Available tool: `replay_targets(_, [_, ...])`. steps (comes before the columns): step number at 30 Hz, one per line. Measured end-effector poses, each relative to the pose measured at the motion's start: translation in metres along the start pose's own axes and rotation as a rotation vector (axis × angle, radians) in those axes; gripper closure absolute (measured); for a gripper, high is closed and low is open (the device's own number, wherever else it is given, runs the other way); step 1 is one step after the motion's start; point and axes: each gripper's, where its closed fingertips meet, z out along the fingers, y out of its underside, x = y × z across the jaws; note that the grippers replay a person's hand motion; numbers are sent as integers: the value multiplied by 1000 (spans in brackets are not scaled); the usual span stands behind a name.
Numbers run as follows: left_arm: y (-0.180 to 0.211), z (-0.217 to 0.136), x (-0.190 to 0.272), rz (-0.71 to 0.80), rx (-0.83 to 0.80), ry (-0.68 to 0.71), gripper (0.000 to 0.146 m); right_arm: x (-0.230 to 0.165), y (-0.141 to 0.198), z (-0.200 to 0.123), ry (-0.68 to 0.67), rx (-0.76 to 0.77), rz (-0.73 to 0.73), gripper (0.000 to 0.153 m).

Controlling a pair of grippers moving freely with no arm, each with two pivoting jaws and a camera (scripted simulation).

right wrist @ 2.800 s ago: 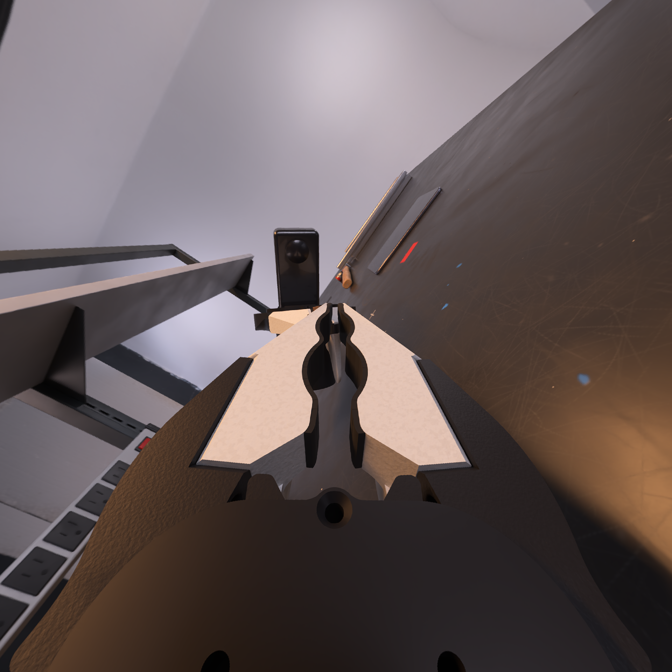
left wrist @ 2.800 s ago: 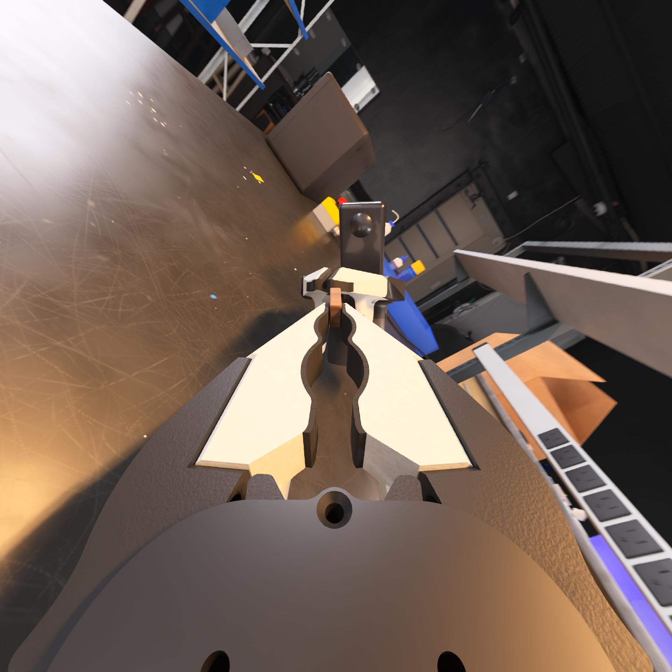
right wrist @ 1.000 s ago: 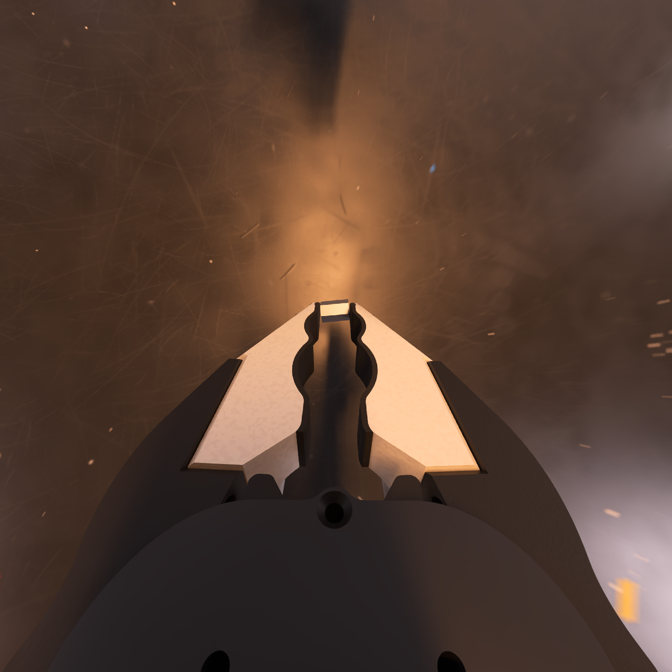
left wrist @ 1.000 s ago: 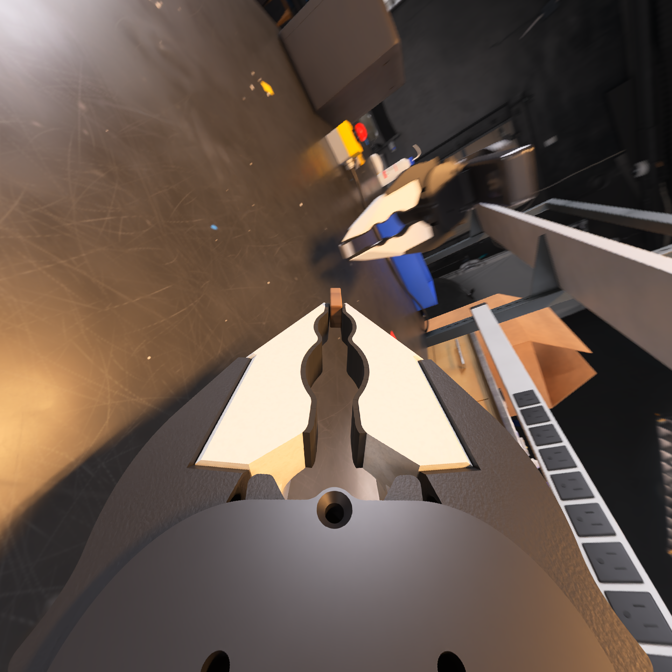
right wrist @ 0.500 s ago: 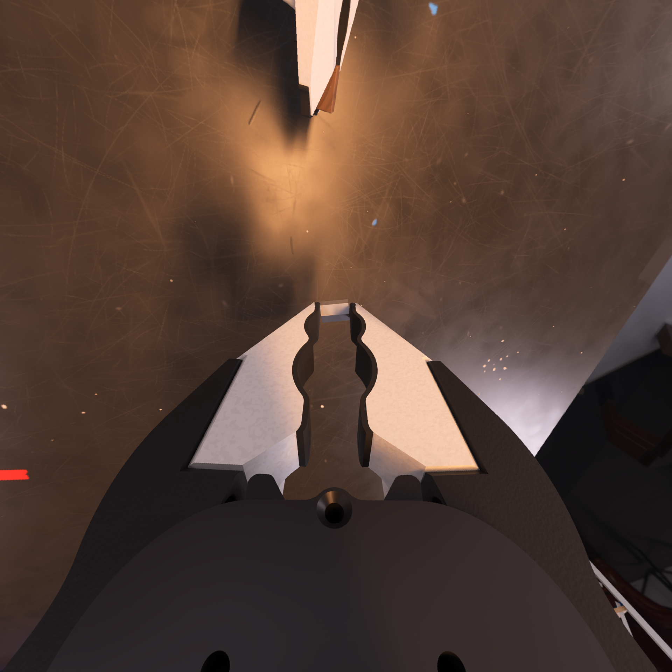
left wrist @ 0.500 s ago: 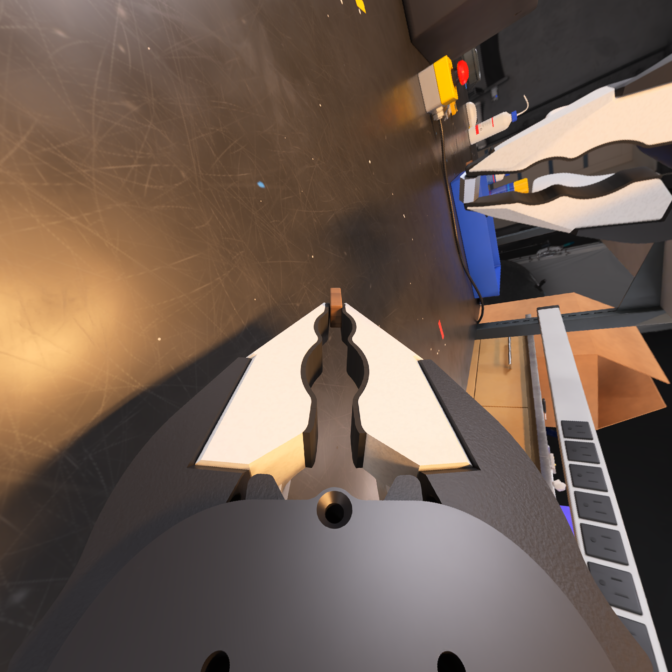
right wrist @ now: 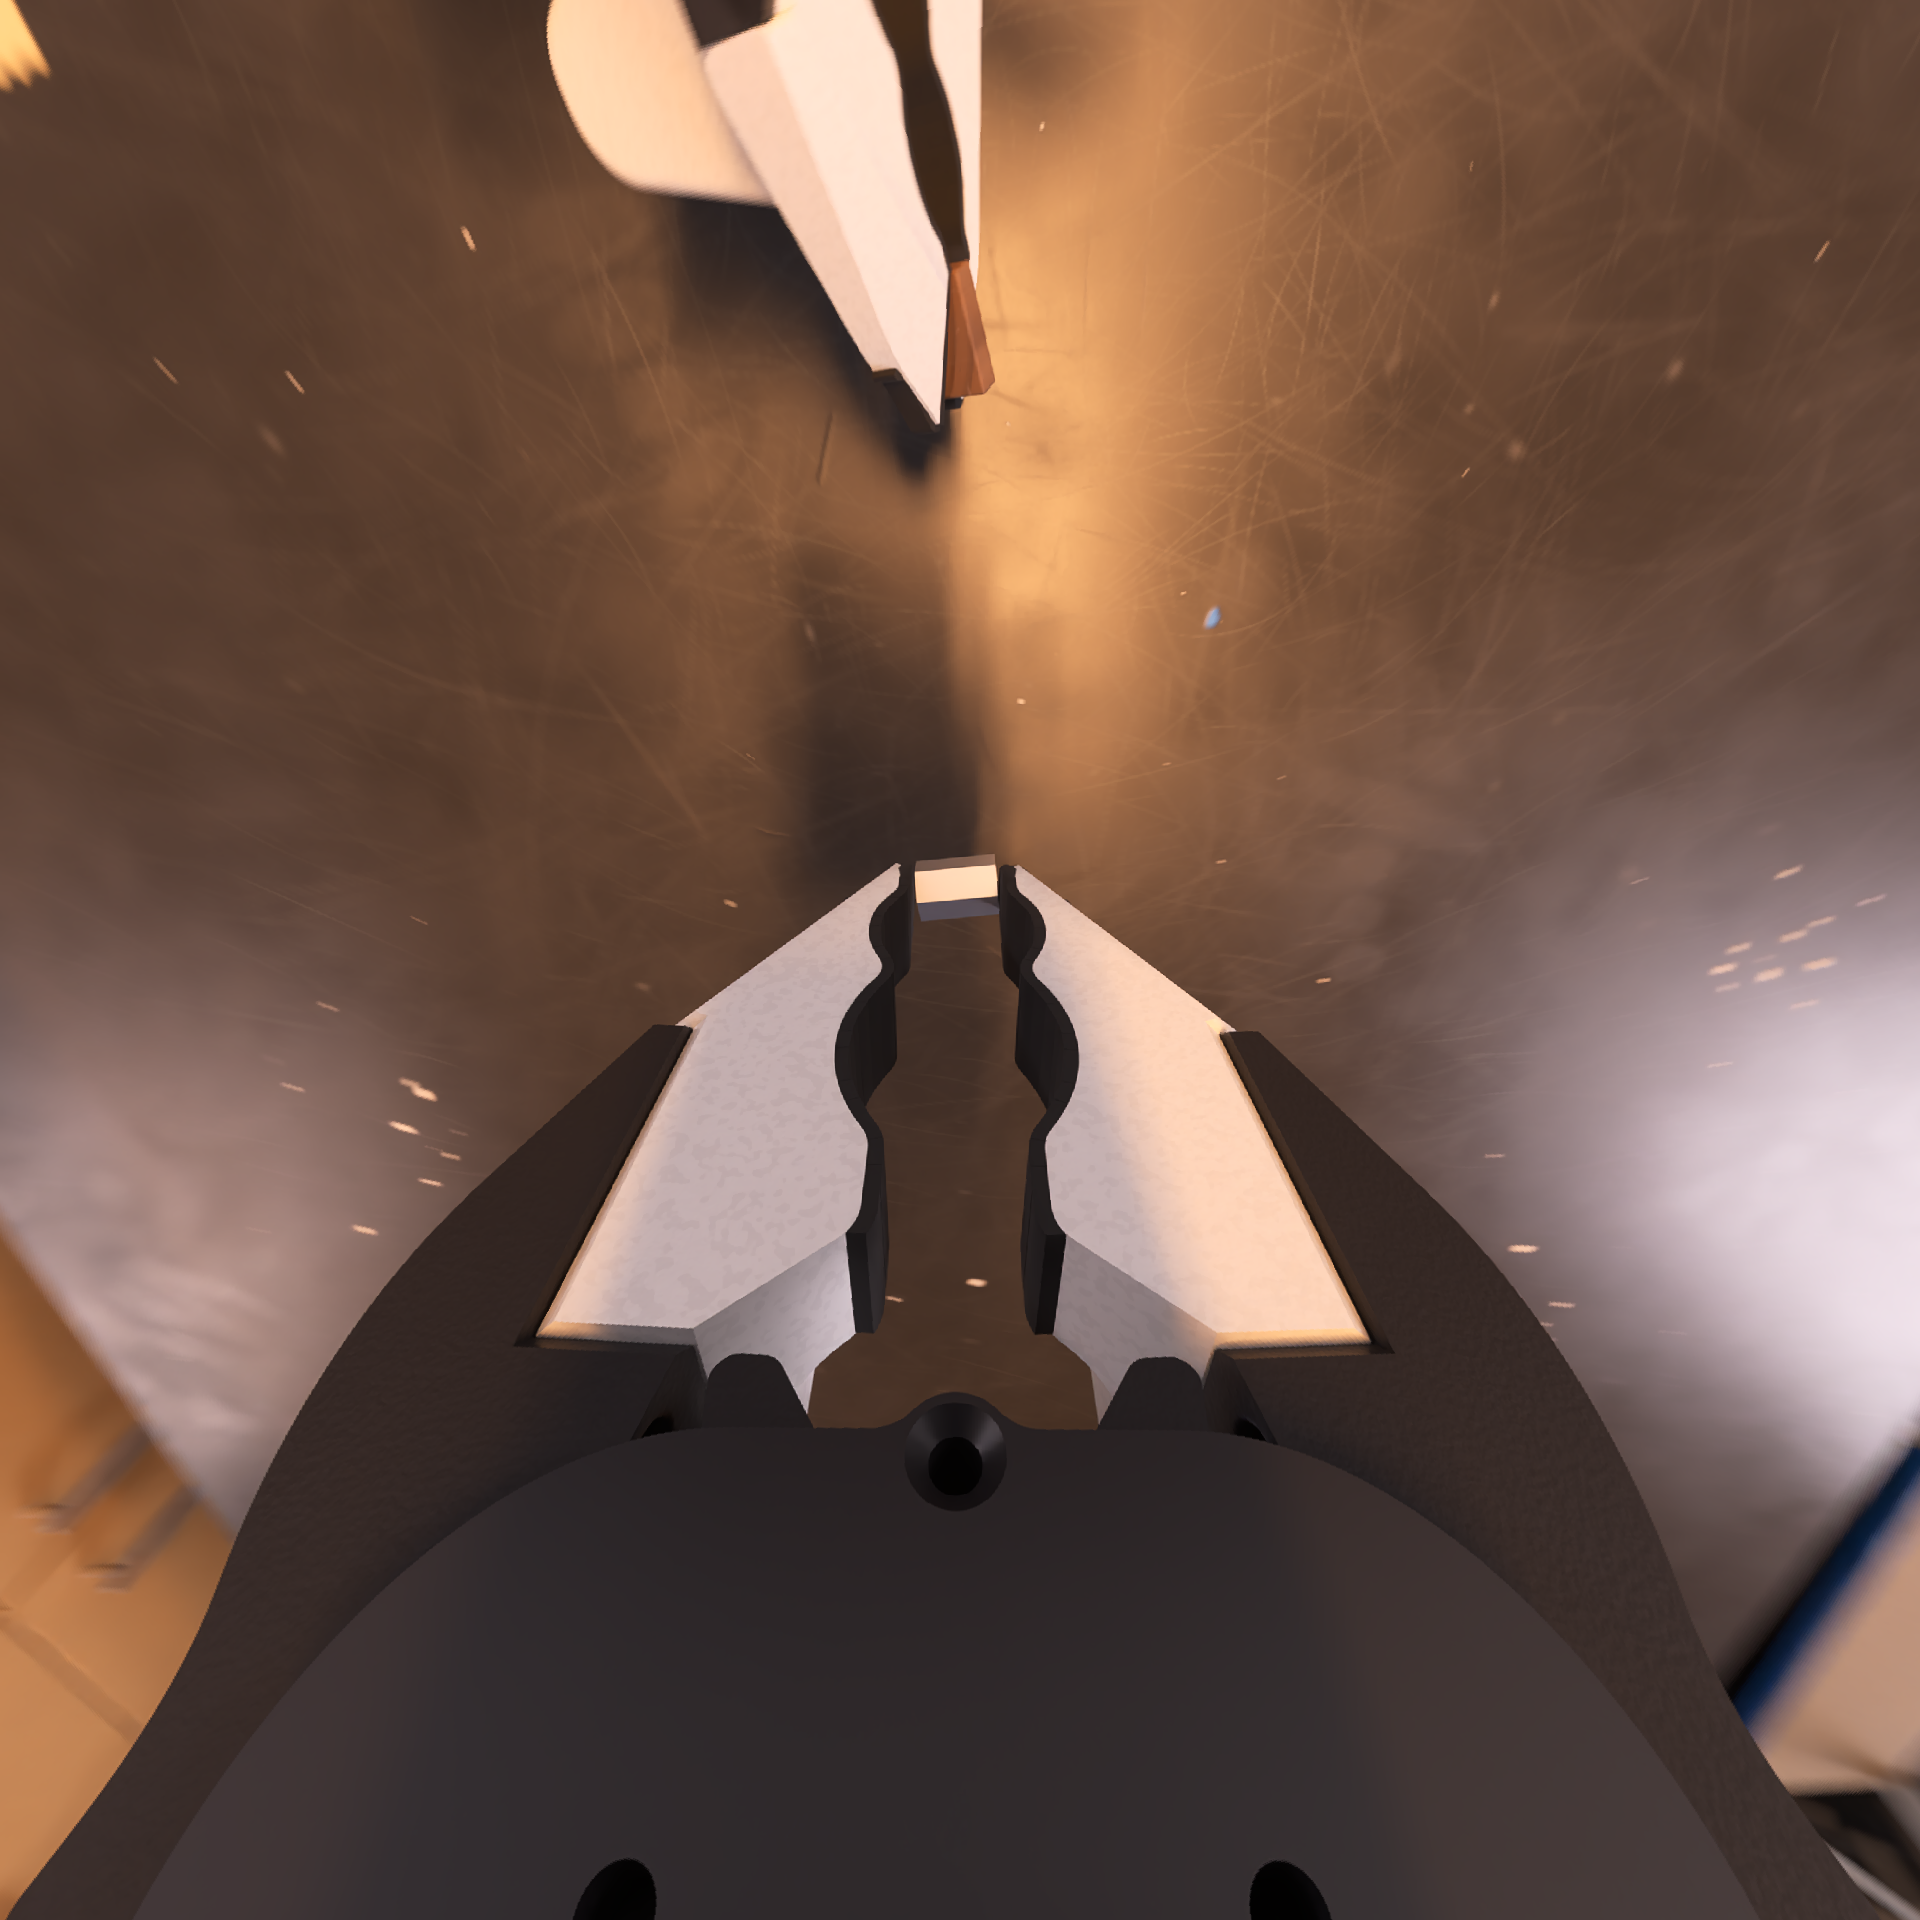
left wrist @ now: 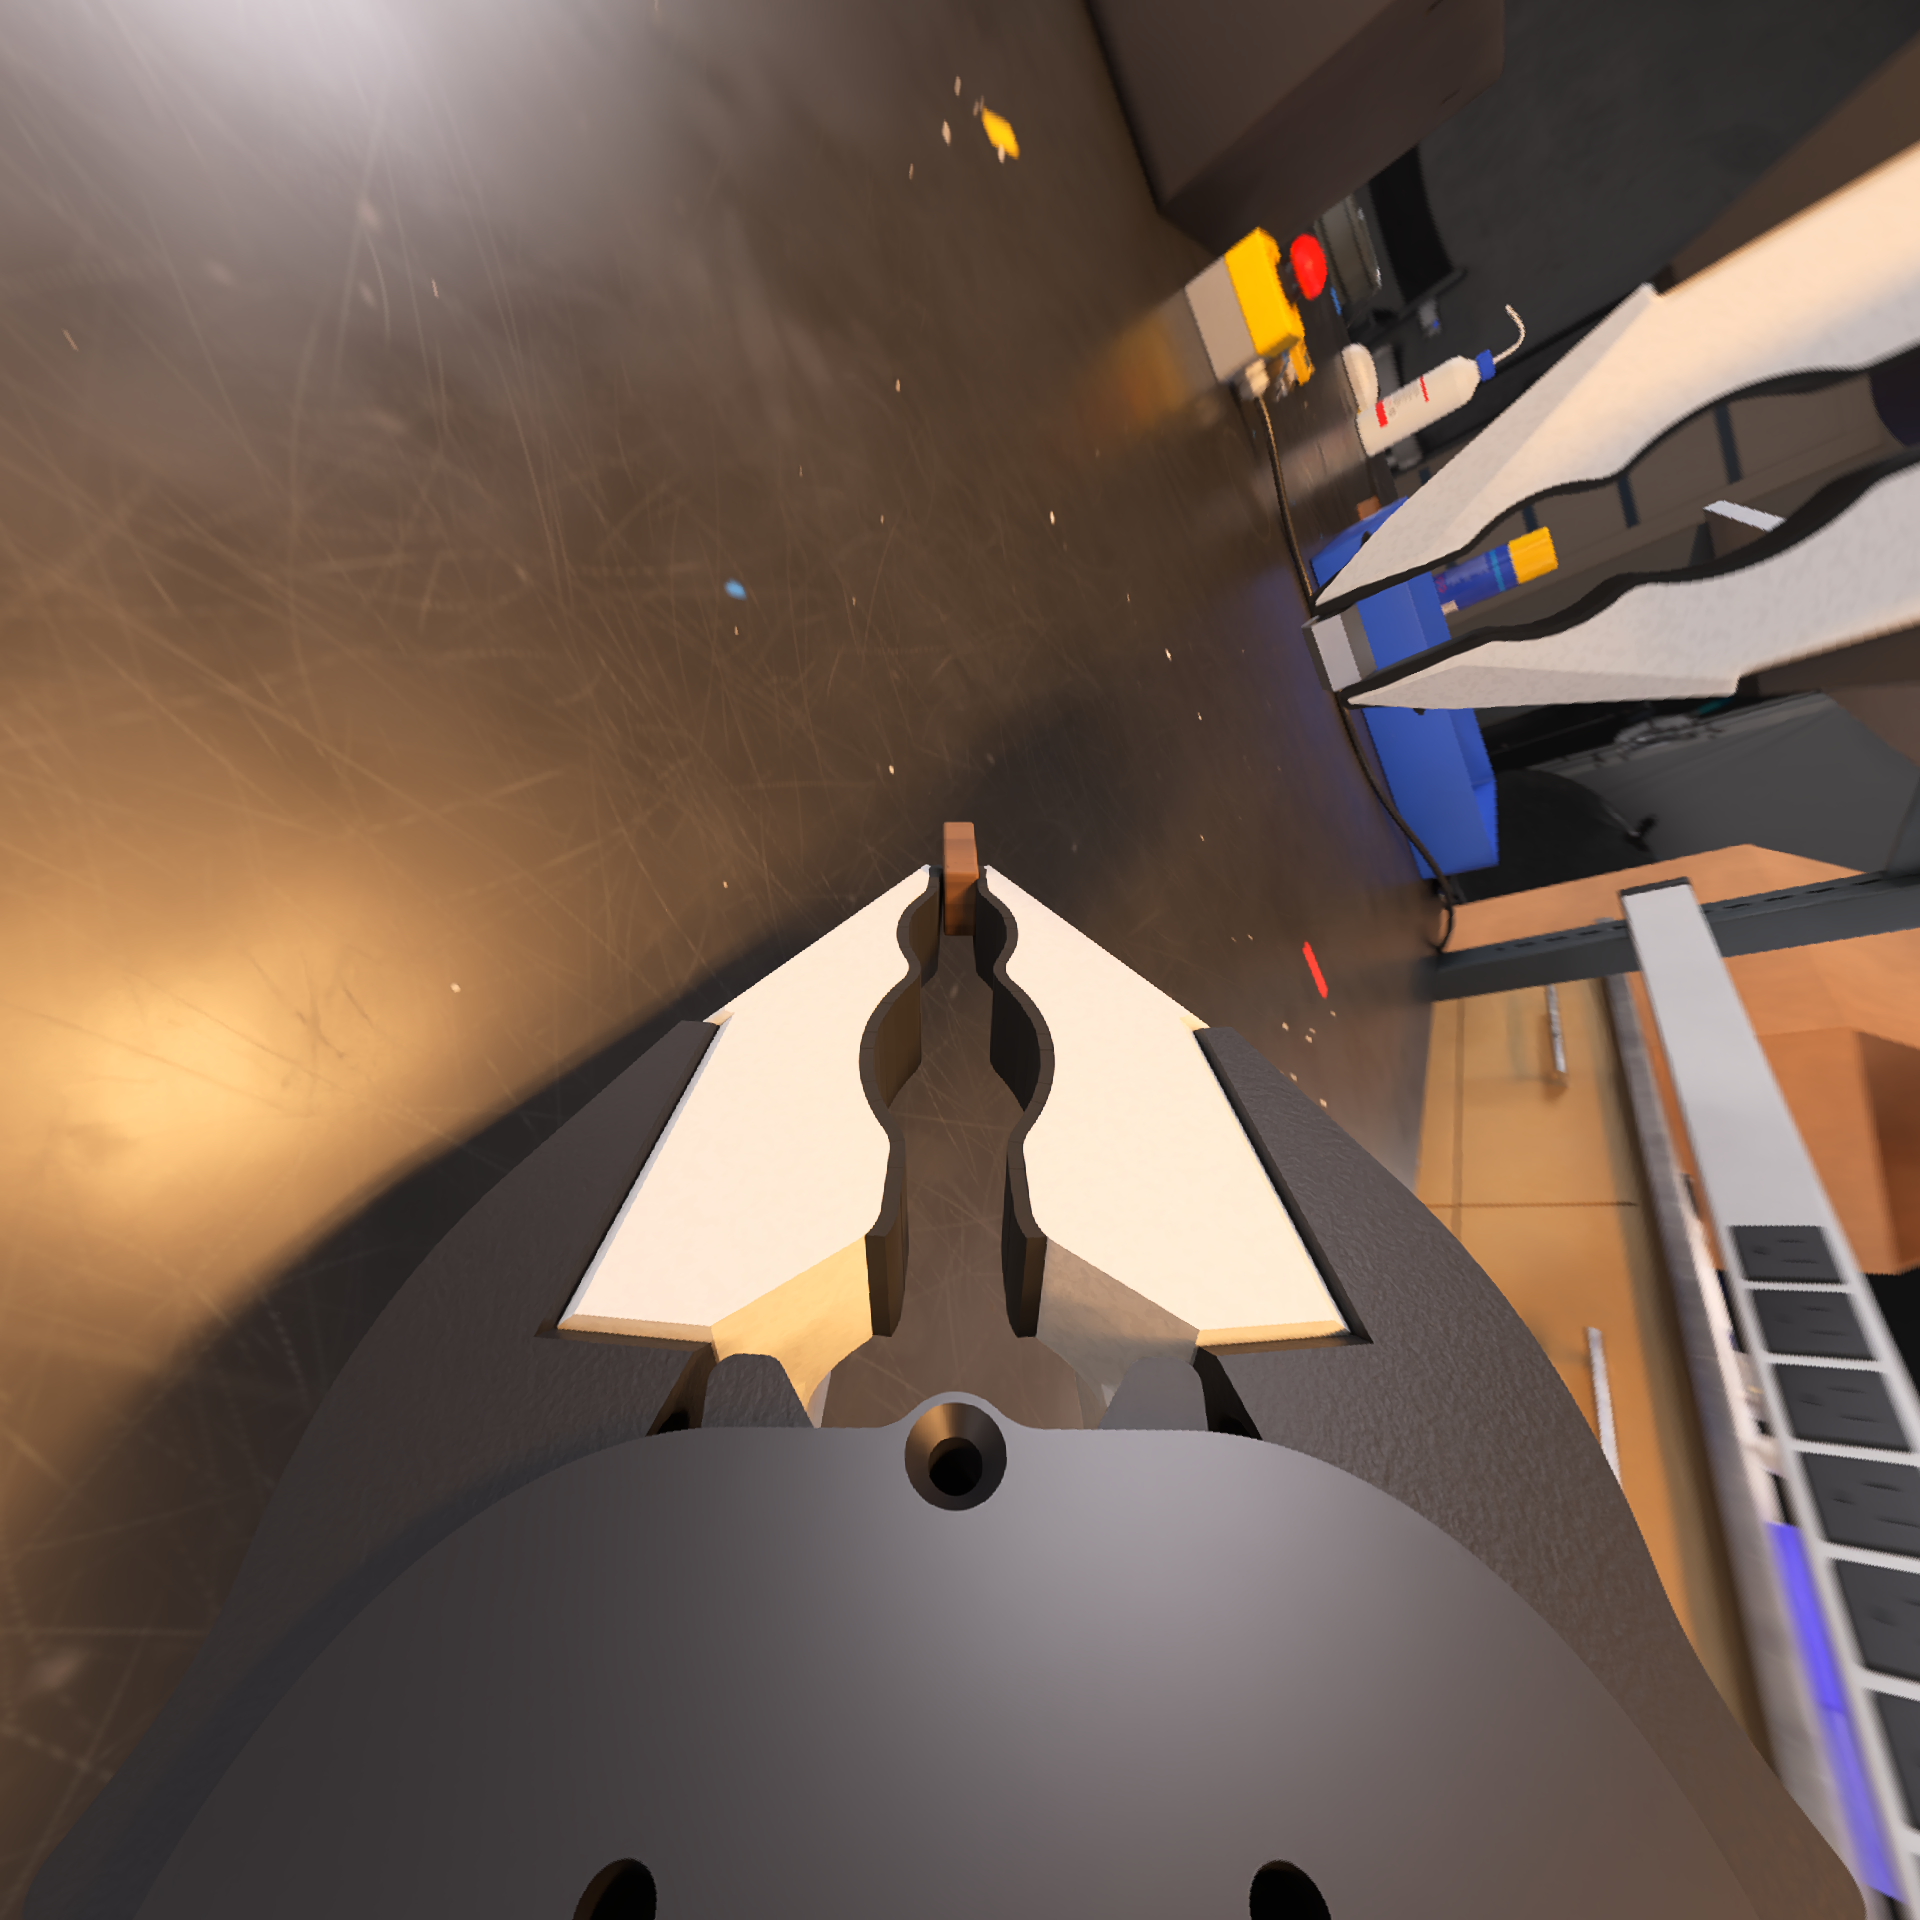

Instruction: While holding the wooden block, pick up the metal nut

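My left gripper (left wrist: 958, 873) is shut on a thin brown wooden block (left wrist: 958, 878) that sticks out past its fingertips, over the scratched dark metal table (left wrist: 468, 727). My right gripper (right wrist: 954, 868) is shut on a small silver metal nut (right wrist: 954, 891) at its tips, pointing down at the table (right wrist: 1455, 520). The right gripper also shows in the left wrist view (left wrist: 1330, 649) at the upper right, with the nut (left wrist: 1335, 649) as a grey piece between its tips. The left gripper (right wrist: 940, 400) with the block (right wrist: 966, 332) shows at the top of the right wrist view.
At the table's far edge stand a yellow box with a red button (left wrist: 1262, 291), a white bottle (left wrist: 1418, 400) and a large grey box (left wrist: 1299, 94). Beyond the edge are a blue bin (left wrist: 1434, 748), a cardboard box (left wrist: 1849, 1091) and a power strip (left wrist: 1818, 1403).
The two grippers have drawn apart and turned toward the table. The right gripper has come nearer at the left view's right edge. Both stay shut on the block and the nut.
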Motion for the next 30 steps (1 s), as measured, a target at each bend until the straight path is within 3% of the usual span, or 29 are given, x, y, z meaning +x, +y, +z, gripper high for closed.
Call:
replay_targets(4, [-10, -8, 2, 128, 120, -51, 141, -7, -2, -7, -148, 75, 239, 137])
replay_targets(7, [-17, -14, 0, 212, 203, -115, 141, -10, -4, -11, -208, 115, 322, 137])
replay_targets(11, [-20, -16, 0, 260, 241, -150, 141, -11, -10, -17, -188, 149, 323, 137])
replay_targets(30, [-18, -10, 3, 210, 244, -101, 141, -7, -8, -13, -209, 157, 375, 137])
